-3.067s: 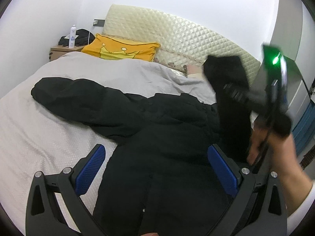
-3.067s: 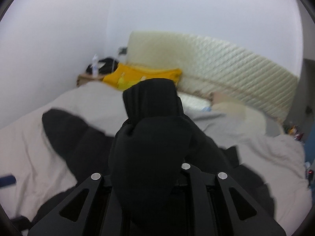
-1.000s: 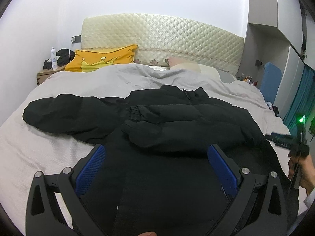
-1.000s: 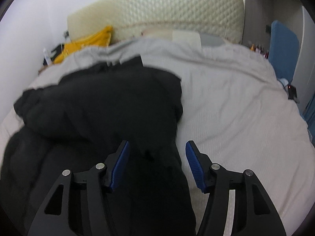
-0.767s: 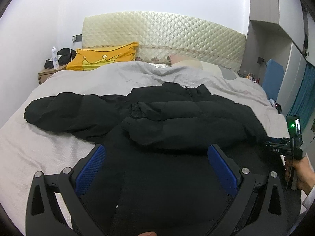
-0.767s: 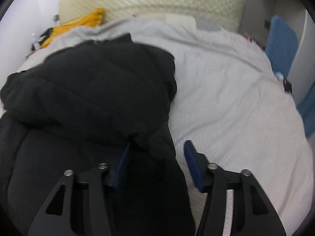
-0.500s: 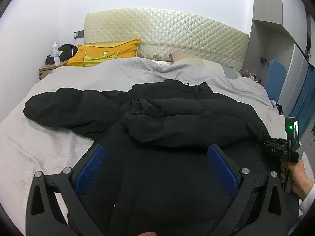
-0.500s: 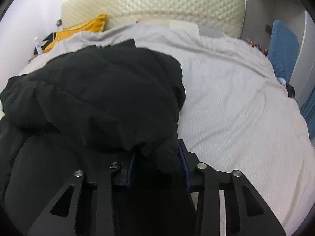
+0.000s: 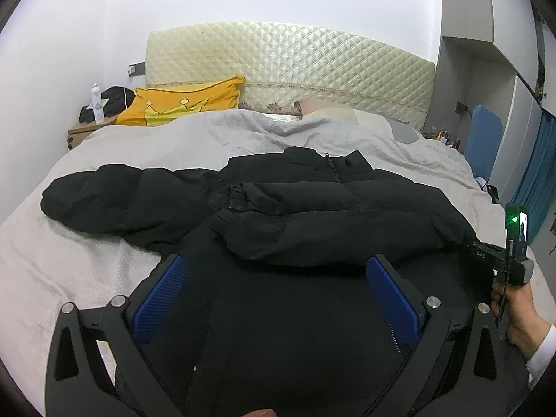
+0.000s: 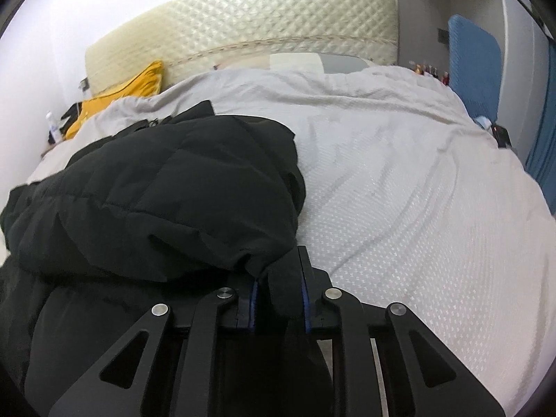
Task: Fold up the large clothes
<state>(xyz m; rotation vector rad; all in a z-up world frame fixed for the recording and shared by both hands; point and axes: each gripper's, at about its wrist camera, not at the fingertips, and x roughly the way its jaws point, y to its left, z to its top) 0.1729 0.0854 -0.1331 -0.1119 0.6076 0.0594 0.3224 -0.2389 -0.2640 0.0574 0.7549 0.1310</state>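
A black puffer jacket [image 9: 312, 215] lies face up on the bed, one sleeve [image 9: 330, 201] folded across its chest, the other sleeve [image 9: 114, 201] stretched out to the left. My left gripper [image 9: 276, 264] hovers open over the jacket's lower body, blue pads [image 9: 158, 299] wide apart with nothing pinched. My right gripper [image 10: 278, 292] is at the jacket's [image 10: 166, 201] right side edge; its jaws are closing, and a fold of black fabric sits pinched between the blue pads. In the left wrist view the right gripper [image 9: 493, 257] shows at the jacket's right edge, held by a hand [image 9: 517, 316].
The grey bedspread [image 10: 417, 191] stretches bare to the right of the jacket. A yellow pillow [image 9: 180, 104] and a quilted headboard [image 9: 288, 66] stand at the far end. A nightstand [image 9: 87, 128] with a bottle is at the far left, and a blue chair [image 10: 472, 66] is beside the bed.
The right gripper's jaws have come together on the jacket's side edge, from half apart around it a second ago. The left gripper has stayed open and nearly still.
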